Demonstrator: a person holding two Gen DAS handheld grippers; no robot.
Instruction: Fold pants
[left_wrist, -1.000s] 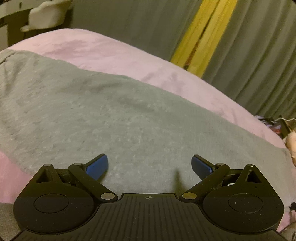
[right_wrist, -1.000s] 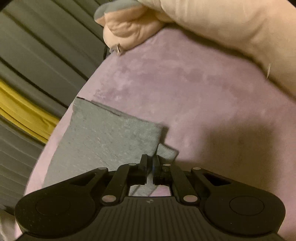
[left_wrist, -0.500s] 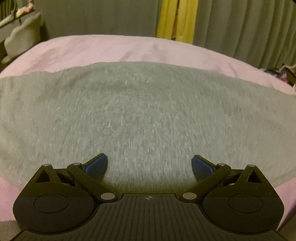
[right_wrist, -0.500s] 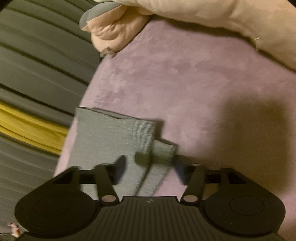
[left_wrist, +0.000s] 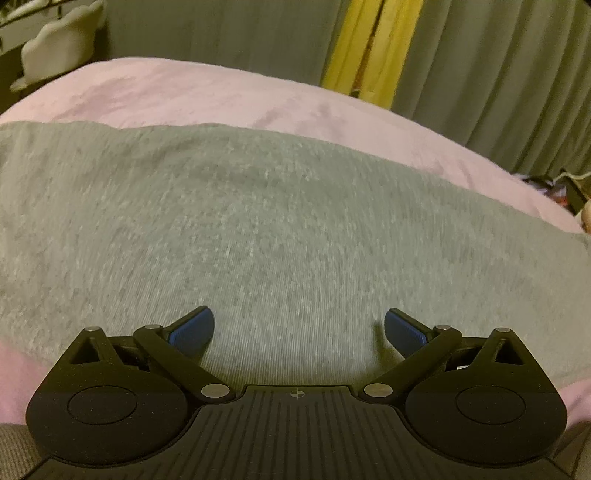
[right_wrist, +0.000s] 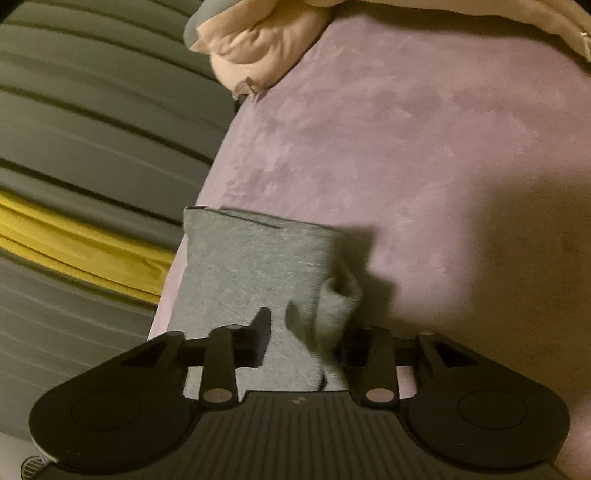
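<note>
Grey pants (left_wrist: 280, 229) lie spread flat across a pink bed cover (left_wrist: 192, 92) in the left wrist view. My left gripper (left_wrist: 299, 328) hovers just over the cloth, open wide, with nothing between its blue pads (left_wrist: 192, 328). In the right wrist view the pants' leg end (right_wrist: 243, 273) lies near the bed's left edge. My right gripper (right_wrist: 306, 332) is low over that hem and its jaws are closing. A raised fold of the cloth (right_wrist: 336, 306) stands between them, against the right finger, which it partly hides. The left finger (right_wrist: 260, 328) rests on flat cloth.
Grey curtains (left_wrist: 498, 74) with a yellow strip (left_wrist: 362, 48) hang beyond the bed. A peach duvet (right_wrist: 258, 48) is bunched at the far end of the bed cover (right_wrist: 424, 155). A pale chair back (left_wrist: 59, 48) stands at the upper left.
My right gripper went from shut to wide open, then began to narrow, and sank onto the hem, which has bunched up between its fingers. The left gripper stayed open and rolled a little.
</note>
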